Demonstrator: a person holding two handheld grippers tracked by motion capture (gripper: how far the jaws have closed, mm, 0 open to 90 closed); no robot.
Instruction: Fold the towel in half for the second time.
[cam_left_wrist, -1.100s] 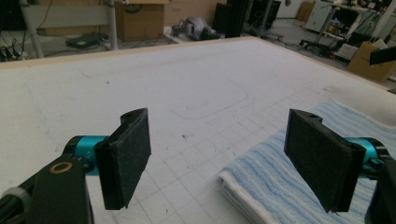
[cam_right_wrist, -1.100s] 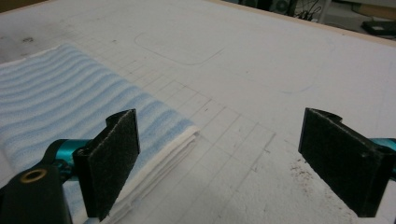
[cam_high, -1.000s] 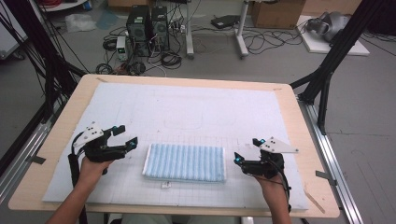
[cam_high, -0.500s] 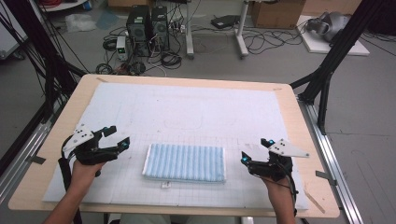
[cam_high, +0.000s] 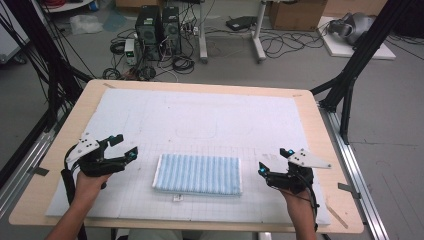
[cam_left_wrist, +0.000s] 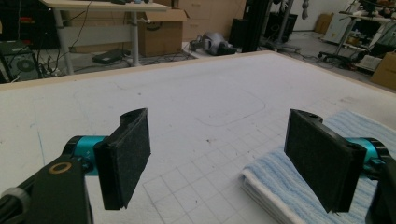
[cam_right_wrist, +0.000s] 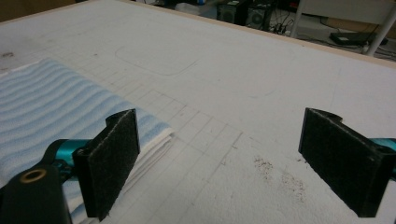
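Observation:
A folded towel (cam_high: 197, 174) with blue and white stripes lies flat on the white gridded mat (cam_high: 210, 120), near the front middle of the table. My left gripper (cam_high: 126, 146) hovers just left of the towel, open and with nothing between its pads. In the left gripper view the left gripper (cam_left_wrist: 217, 140) stands wide open, and the towel's (cam_left_wrist: 275, 175) folded corner lies by the right-hand jaw. My right gripper (cam_high: 272, 161) sits just right of the towel, open and holding nothing. In the right gripper view the right gripper (cam_right_wrist: 219, 140) faces bare mat, with the towel's (cam_right_wrist: 46, 107) edge behind the left-hand jaw.
The mat covers most of the wooden tabletop (cam_high: 320, 130), and a faint rounded outline (cam_high: 197, 131) is drawn on it beyond the towel. Black frame posts (cam_high: 350, 80) stand at the table's sides. Computers and cables (cam_high: 160, 30) lie on the floor behind.
Both grippers have drawn slightly outward from the towel's ends since a second ago, the left to the left and the right to the right. The towel has not moved.

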